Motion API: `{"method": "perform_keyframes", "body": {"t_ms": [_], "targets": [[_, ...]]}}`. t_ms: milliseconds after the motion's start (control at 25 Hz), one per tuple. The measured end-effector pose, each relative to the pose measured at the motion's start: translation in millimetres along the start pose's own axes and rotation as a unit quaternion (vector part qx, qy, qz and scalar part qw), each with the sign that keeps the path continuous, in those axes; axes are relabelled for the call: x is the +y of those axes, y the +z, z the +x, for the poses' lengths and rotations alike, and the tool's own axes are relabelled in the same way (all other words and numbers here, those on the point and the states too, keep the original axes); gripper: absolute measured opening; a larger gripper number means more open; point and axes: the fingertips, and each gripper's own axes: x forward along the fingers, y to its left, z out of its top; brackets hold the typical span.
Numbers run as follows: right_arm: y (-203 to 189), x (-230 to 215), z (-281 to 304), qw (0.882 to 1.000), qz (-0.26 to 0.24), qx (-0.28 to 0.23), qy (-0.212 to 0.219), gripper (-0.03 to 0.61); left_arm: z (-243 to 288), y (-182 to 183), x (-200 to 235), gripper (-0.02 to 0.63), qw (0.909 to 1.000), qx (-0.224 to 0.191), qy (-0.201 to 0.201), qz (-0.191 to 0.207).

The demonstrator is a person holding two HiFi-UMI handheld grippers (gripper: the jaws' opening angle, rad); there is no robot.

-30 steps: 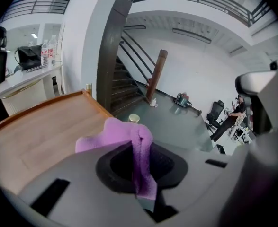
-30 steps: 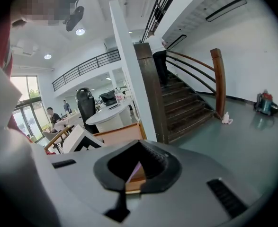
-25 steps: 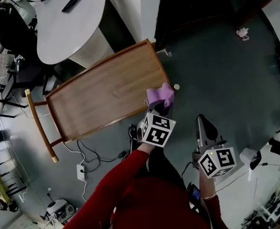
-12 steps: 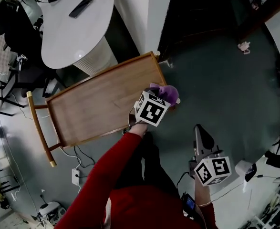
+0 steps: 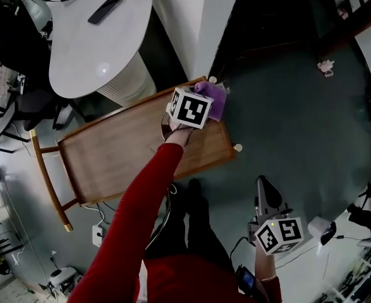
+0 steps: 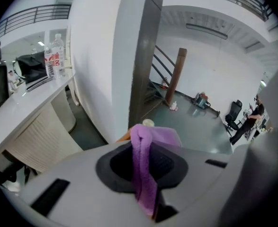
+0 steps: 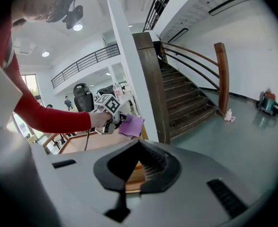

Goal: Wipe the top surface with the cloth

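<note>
The wooden table top [image 5: 128, 147] runs slantwise across the head view. A purple cloth [image 5: 213, 101] lies at its far right corner, pressed down by my left gripper [image 5: 203, 103], which is shut on it below the marker cube. In the left gripper view the cloth [image 6: 146, 174] hangs folded between the jaws. My right gripper [image 5: 265, 191] is held low over the grey floor, well off the table, open with nothing in it. From the right gripper view [image 7: 139, 167] I see the cloth [image 7: 132, 125] and a strip of the wooden top [image 7: 94, 142].
A white rounded desk [image 5: 87, 40] with a dark remote stands just beyond the table's far edge. Dark stairs [image 7: 186, 96] and a pillar [image 6: 141, 60] rise beyond the corner. Cables and a power strip [image 5: 98, 234] lie on the floor near the table.
My left gripper has carried the cloth from the table's near right corner along the right end to the far right corner. The right gripper has hardly moved.
</note>
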Motion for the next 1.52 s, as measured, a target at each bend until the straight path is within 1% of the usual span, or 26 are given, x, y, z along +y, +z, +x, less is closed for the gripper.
{"method": "perform_keyframes", "body": {"t_ms": [120,280,560,640,680,800,880,1080,1200,1280,1360,1400,1440,1520], "targets": [[2.4,3.2,9.1,1.000,-0.003,0.006,0.003,0.005,5.2,17.1,23.1,0.049,0.9996,-0.013,0.020,-0.014],[2.6,8.6,13.3,1.000,-0.010,0.010,0.007,0.005,6.2,20.4,38.1,0.050,0.9991,-0.012,0.035,-0.021],[4.1,17.8,24.0,1.000,-0.019,0.017,0.016,0.005,1.6,18.6,44.6,0.049,0.9988,-0.017,0.037,-0.026],[7.0,24.9,31.8,0.999,-0.029,0.018,0.029,0.005,-7.1,19.9,45.0,0.049,0.9983,-0.031,0.035,-0.035],[9.9,29.6,37.5,0.999,-0.034,0.018,0.039,0.005,-14.5,21.6,46.0,0.050,0.9975,-0.046,0.035,-0.042],[26.6,47.3,62.6,0.995,-0.050,0.013,0.081,0.005,-45.7,25.8,52.4,0.049,0.9919,-0.093,0.036,-0.078],[43.6,60.6,84.3,0.992,-0.065,0.005,0.107,0.005,-64.1,26.9,57.2,0.049,0.9881,-0.114,0.034,-0.097],[88.5,86.5,138.3,0.983,-0.119,-0.014,0.136,0.005,-81.9,30.6,62.7,0.049,0.9832,-0.140,0.028,-0.114],[102.5,91.6,160.7,0.981,-0.132,-0.012,0.141,0.005,-75.9,36.7,50.4,0.049,0.9790,-0.150,0.002,-0.138],[105.7,88.0,170.3,0.981,-0.137,-0.006,0.136,0.005,-63.3,44.2,35.6,0.049,0.9761,-0.153,-0.026,-0.152],[106.3,81.0,174.2,0.982,-0.137,-0.001,0.126,0.005,-43.5,49.8,19.7,0.049,0.9746,-0.144,-0.054,-0.163],[105.5,78.1,174.7,0.983,-0.136,0.001,0.121,0.005,-33.1,49.3,15.2,0.049,0.9742,-0.135,-0.060,-0.171],[104.2,76.5,175.1,0.984,-0.135,0.004,0.118,0.005,-23.9,45.9,14.9,0.050,0.9743,-0.125,-0.057,-0.179],[101.2,77.0,178.1,0.983,-0.138,0.011,0.120,0.005,-12.6,34.1,26.0,0.051,0.9759,-0.109,-0.030,-0.187]]}}
